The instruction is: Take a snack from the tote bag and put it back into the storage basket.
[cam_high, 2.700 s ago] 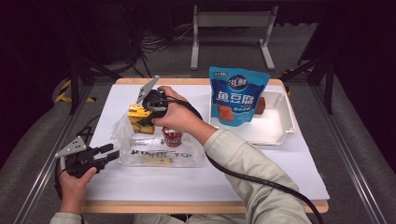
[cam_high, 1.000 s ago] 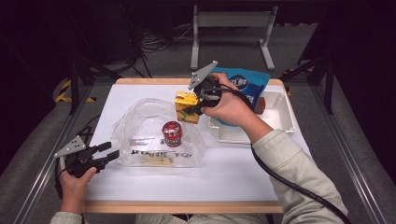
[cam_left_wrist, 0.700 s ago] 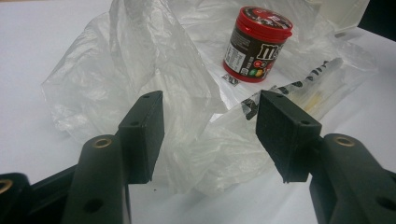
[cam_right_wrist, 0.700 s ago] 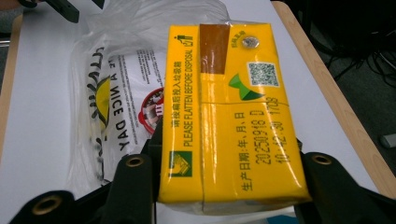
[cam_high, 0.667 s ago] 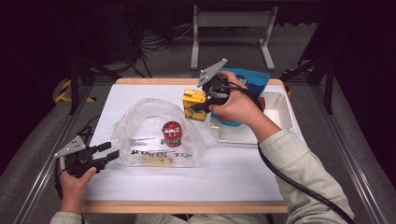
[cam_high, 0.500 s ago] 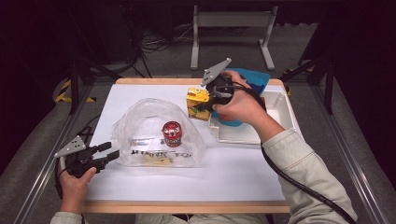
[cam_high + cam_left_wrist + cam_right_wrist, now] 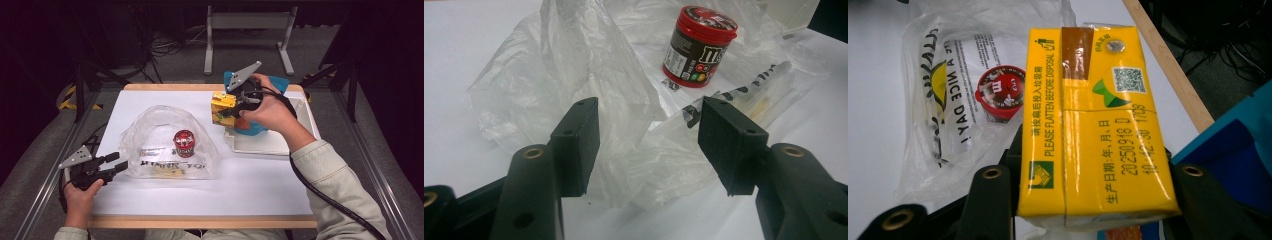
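At about eight o'clock on the table [image 7: 260,190], the left gripper [image 7: 116,165] rests with its jaws apart and nothing between them, pointing at the near edge of the clear plastic bag [image 7: 165,142]. In the left gripper view the crumpled film lies just beyond the black pads [image 7: 576,142], untouched. Inside the bag, near the table's centre, stands the red-lidded candy jar [image 7: 184,143], upright.

At about one o'clock, the right gripper [image 7: 231,107] is clamped across the yellow drink carton [image 7: 222,107], held off the table at the left rim of the white tray [image 7: 272,145], where a blue snack pouch [image 7: 250,125] already stands. The right gripper view shows the carton [image 7: 1095,125] squeezed on both sides.

The step looks like setting the carton into the tray. To do it well, carry it clear over the tray's rim first, then lower it beside the pouch without knocking it over. Keep the carton level, let its base sit flat before loosening the grip, and draw the jaws straight back so it is not dragged over.
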`<state>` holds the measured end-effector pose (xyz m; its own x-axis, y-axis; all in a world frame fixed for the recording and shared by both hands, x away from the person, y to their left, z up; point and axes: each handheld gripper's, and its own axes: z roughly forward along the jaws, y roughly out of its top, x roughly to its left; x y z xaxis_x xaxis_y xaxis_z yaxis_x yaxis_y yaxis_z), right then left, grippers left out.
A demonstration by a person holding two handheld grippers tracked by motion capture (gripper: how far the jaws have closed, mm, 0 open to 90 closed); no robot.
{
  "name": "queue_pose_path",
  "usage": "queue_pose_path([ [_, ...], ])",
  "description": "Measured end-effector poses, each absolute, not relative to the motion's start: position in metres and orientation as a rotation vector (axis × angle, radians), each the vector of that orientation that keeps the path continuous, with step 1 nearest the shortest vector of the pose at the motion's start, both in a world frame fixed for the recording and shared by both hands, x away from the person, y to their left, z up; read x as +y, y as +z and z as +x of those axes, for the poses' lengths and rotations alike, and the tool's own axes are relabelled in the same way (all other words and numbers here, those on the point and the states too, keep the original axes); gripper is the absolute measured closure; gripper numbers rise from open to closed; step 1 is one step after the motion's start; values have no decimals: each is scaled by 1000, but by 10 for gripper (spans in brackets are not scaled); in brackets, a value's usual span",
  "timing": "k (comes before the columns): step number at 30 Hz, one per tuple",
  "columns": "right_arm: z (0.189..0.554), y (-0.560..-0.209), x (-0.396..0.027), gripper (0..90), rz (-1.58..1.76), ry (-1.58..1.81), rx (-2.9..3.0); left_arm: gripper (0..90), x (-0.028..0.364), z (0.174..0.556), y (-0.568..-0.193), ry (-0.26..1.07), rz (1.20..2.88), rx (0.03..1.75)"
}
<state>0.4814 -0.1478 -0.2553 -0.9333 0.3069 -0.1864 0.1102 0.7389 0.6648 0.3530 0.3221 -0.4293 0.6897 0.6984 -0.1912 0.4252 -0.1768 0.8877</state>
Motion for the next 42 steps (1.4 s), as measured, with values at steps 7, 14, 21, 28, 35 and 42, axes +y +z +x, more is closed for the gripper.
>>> queue_pose_path([
  [7,482,-255,-159,554,346,980,2649,425,322,353,-429,311,1810,892],
  [14,481,-256,-170,554,371,963,2641,425,322,353,-429,311,1812,891],
  [21,482,-261,-179,555,388,949,2639,425,321,353,-429,309,1815,891],
  [28,483,-270,-183,555,392,928,2642,424,321,353,-429,308,1812,893],
  [35,486,-282,-188,555,406,910,2657,424,321,353,-430,307,1812,892],
  [42,487,-294,-191,555,416,896,2672,424,321,353,-430,308,1816,891],
])
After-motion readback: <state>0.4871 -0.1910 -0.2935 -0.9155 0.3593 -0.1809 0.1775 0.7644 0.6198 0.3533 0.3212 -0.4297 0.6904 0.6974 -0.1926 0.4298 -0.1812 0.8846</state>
